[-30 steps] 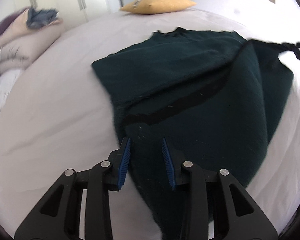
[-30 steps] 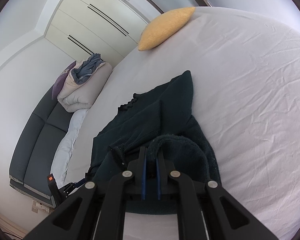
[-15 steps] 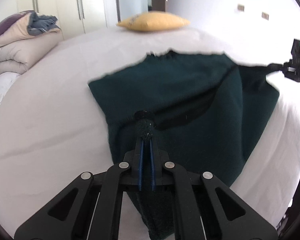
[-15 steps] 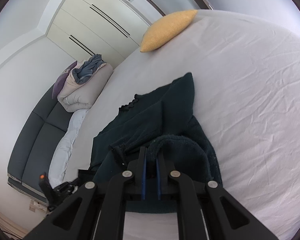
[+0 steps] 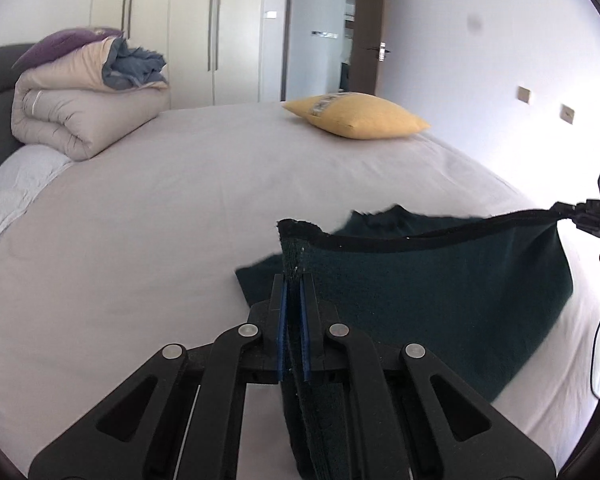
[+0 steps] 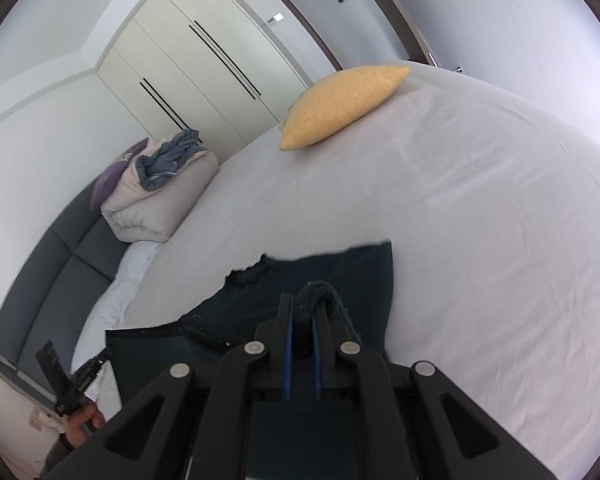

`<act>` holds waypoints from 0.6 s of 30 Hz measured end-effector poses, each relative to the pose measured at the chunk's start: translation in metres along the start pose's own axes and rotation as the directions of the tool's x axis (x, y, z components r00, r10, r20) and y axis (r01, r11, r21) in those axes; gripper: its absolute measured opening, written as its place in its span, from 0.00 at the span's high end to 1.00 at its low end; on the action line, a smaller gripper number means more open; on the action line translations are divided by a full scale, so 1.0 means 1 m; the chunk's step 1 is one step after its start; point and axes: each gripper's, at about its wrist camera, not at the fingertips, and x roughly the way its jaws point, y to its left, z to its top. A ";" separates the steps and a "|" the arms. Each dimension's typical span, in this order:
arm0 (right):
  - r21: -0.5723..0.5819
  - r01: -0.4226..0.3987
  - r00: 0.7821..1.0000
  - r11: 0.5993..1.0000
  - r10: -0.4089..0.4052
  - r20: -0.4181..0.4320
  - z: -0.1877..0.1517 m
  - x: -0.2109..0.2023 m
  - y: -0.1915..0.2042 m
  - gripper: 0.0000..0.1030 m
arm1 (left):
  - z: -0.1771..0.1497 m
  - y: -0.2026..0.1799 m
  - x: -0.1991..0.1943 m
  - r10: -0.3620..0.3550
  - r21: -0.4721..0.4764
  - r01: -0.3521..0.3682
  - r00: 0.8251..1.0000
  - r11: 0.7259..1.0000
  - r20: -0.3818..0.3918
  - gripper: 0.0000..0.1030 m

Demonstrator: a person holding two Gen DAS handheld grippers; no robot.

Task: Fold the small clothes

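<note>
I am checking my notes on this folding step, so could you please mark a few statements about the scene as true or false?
1. Both grippers are shut on the dark green garment. True: the left gripper and the right gripper each pinch its edge.
2. The garment lies flat on the bed. False: its held edge is lifted and stretched between the grippers.
3. A yellow pillow lies on the bed. True.
4. The folded duvet sits on the garment. False: it lies at the far corner, apart from it.
5. The wardrobe doors are open. False: they are closed.
</note>
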 end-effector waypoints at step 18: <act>-0.005 0.221 0.955 0.975 -0.218 -0.199 0.044 0.148 -0.041 0.88 | 0.022 0.060 0.177 -0.003 -0.208 -0.055 0.964 0.977 -0.267 0.94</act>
